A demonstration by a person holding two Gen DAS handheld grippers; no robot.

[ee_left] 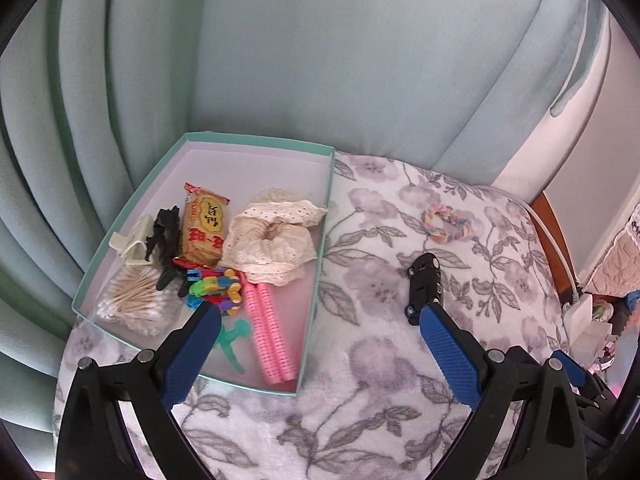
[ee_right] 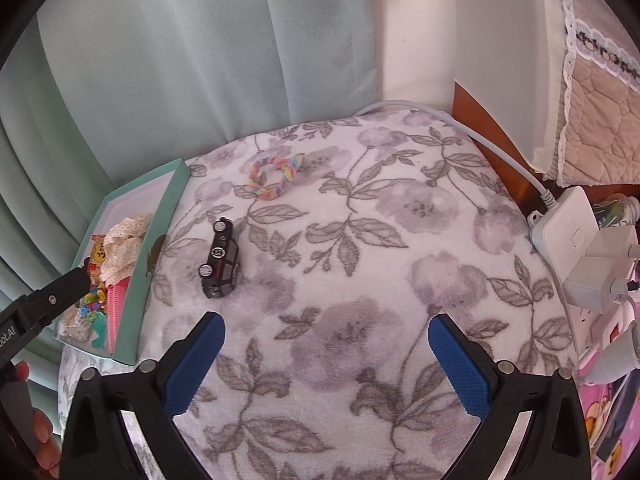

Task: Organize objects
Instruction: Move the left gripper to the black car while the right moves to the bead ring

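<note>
A teal box [ee_left: 325, 200] [ee_right: 160, 232] lies on the floral blanket at the left. It holds a lace scrunchie [ee_left: 276, 240], a snack packet [ee_left: 204, 228], cotton swabs [ee_left: 132, 304], pink combs [ee_left: 268, 332] and small toys. A black toy car [ee_left: 424, 284] [ee_right: 221, 258] lies on its side on the blanket right of the box. A rainbow hair tie [ee_left: 446, 222] [ee_right: 274, 174] rests farther back. My left gripper [ee_left: 320, 320] is open, one finger over the box, the other by the car. My right gripper [ee_right: 326, 330] hangs open over bare blanket, nearer than the car.
Pale green curtains [ee_right: 200, 60] hang behind the floral blanket [ee_right: 380, 240]. A white power strip [ee_right: 576, 240] with plugs and a cable sits at the right edge beside a wooden edge. A person's hand [ee_right: 24, 420] holds the left gripper's handle at the lower left.
</note>
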